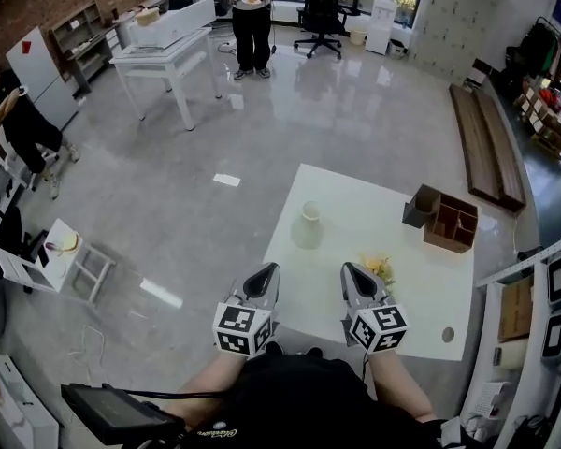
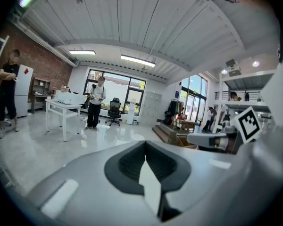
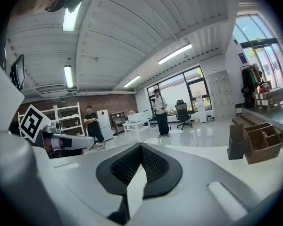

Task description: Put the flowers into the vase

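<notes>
The left hand-held gripper point(image 1: 266, 275) is shut tight. Its two jaws press together and nothing is between them. It sits at the near left edge of the white tabletop point(image 1: 421, 293). The right hand-held gripper point(image 1: 352, 273) is shut tight too, and it holds nothing. It is over the near part of the tabletop. The two hand-held grippers are side by side and both point away from the person who holds them.

The flowers point(image 1: 381, 268) are small and yellow. They lie on the tabletop just to the right of the right hand-held gripper's tip. I cannot tell if they touch it.

The vase point(image 1: 308, 226) is pale and stands upright on the tabletop. It is farther away than both hand-held grippers, near the left edge, and it is well apart from the flowers.

At the far right corner of the tabletop is a brown wooden box point(image 1: 453, 224) with parts inside. A dark holder point(image 1: 421, 207) stands just beside it on the left.

Past the tabletop is a shiny grey floor point(image 1: 262, 129). Far off, a person point(image 1: 252, 21) stands between a white table point(image 1: 164, 52) and a black chair point(image 1: 320, 12).
</notes>
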Motion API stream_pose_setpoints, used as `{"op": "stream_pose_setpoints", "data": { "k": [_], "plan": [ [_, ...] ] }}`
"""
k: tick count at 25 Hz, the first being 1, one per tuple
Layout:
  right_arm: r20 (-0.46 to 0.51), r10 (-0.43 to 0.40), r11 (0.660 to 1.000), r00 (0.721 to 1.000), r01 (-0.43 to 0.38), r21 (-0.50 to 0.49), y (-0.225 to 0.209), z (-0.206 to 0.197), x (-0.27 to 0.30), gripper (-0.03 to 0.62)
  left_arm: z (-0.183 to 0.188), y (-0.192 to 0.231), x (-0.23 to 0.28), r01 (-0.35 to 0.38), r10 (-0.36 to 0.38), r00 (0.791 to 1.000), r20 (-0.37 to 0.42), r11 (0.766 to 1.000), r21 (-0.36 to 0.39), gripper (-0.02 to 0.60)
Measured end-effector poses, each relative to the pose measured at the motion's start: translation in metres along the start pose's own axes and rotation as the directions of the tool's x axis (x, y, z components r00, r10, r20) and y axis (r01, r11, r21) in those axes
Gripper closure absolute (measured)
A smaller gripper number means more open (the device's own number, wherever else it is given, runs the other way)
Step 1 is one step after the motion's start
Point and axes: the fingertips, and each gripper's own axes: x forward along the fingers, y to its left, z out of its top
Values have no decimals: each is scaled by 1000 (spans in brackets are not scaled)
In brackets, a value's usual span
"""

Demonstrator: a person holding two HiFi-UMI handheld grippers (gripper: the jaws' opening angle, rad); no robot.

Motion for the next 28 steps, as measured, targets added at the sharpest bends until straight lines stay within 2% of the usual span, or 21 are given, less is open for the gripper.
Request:
{"op": "stream_pose_setpoints", "data": {
  "k": [9, 16, 19, 21, 22, 23, 24, 26, 28],
  "plan": [
    [35, -117, 993, 992, 116, 26, -42, -1, -23, 595, 0, -37, 40, 132, -131, 991, -19, 990, 44, 575],
    [-24, -198, 977, 980, 199, 77, -61, -25, -42, 595, -21, -54, 56, 195, -191, 976, -101, 981, 27, 575],
    [-94, -220, 973, 971, 225, 57, -73, -42, -43, 594, -29, -59, 60, 213, -209, 970, -124, 977, 18, 575],
    [-231, -192, 978, 954, 205, 34, -87, -69, -44, 594, -34, -60, 62, 215, -212, 968, -133, 976, 12, 575],
    [-320, -158, 984, 934, 176, 29, -93, -88, -45, 591, -36, -59, 62, 214, -211, 968, -136, 977, 8, 575],
    [-413, -118, 989, 903, 142, 28, -99, -107, -47, 477, -38, -58, 62, 212, -209, 968, -139, 977, 4, 575],
    [-502, -85, 993, 861, 115, 30, -104, -127, -50, 399, -39, -57, 62, 209, -207, 968, -142, 978, 0, 575],
    [-642, -53, 995, 765, 97, 33, -118, -163, -58, 363, -42, -54, 61, 203, -202, 968, -147, 979, -6, 575],
    [-728, -33, 992, 685, 109, 57, -134, -191, -64, 347, -44, -51, 60, 196, -195, 969, -148, 981, -10, 575]
  ]
}}
